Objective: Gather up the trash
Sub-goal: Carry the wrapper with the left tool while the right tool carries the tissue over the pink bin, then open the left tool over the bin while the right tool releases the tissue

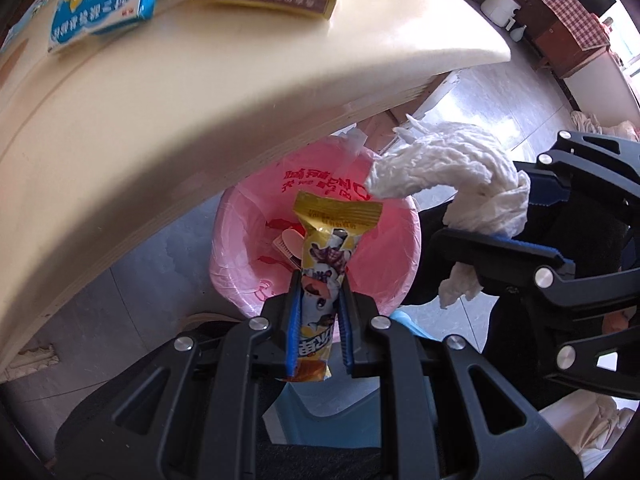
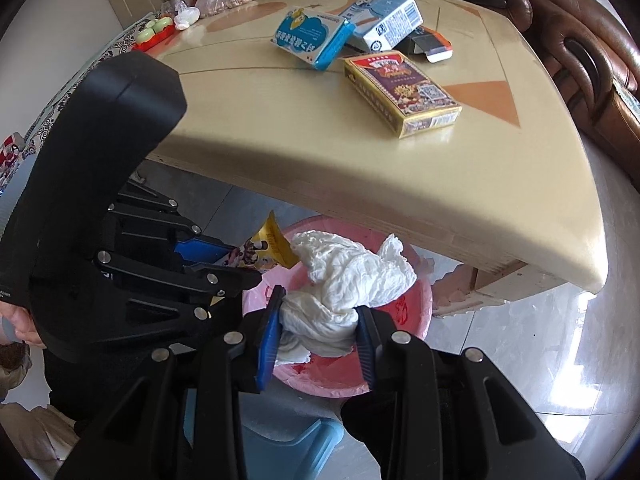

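Deposit step: left tongs [image 1: 318, 312] clamped on yellow foil snack wrapper [image 1: 324, 276], right tongs [image 2: 320, 332] pinching crumpled white paper towel [image 2: 344, 280], both above pink-lined waste bin [image 1: 400, 248] (beside cream tabletop [image 2: 320, 140]); next, release both.

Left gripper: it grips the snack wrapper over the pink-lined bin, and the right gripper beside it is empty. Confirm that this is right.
Not quite. The left gripper does grip the snack wrapper over the pink-lined bin, but the right gripper is not empty: its fingers are shut on a crumpled white tissue. The right wrist view shows it.
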A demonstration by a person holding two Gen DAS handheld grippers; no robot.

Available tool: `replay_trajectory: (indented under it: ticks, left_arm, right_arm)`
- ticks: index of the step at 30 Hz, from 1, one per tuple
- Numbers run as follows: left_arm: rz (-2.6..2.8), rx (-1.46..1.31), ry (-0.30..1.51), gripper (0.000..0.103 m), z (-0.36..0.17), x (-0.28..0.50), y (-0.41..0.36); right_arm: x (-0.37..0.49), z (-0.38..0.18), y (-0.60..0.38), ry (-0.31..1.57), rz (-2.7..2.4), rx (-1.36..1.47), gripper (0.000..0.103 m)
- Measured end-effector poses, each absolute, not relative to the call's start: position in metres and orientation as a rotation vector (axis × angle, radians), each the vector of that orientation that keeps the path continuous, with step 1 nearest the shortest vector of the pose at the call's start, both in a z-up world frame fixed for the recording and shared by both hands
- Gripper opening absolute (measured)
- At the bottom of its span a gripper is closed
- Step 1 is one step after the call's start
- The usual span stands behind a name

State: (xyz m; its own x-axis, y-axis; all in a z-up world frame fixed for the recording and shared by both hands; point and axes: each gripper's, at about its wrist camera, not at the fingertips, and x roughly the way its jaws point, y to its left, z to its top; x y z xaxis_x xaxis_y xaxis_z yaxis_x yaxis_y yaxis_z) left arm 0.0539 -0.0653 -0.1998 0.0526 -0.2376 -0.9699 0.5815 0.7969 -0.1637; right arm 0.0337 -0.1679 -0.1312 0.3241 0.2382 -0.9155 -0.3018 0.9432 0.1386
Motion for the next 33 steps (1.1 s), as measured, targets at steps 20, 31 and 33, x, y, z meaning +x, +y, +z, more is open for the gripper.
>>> replay_trajectory:
  ticks: [20, 31, 33]
  left_arm:
    - [-0.525, 0.103, 1.561, 0.017, -0.313, 0.063, -0.063]
    - [-0.543, 0.090, 1.643, 0.017, -0.357, 0.074, -0.077]
    - [-0.542, 0.090, 1.656, 0.017, -0.363, 0.077, -0.078]
  right_arm:
    - [0.053, -0.243, -0.181, 1.362, 0.279, 0.049, 0.033]
    - [0.071, -0.291, -0.187, 1.459, 0.268, 0.066, 0.033]
    - [0.075, -0.300, -0.187, 1.478, 0.264, 0.062, 0.033]
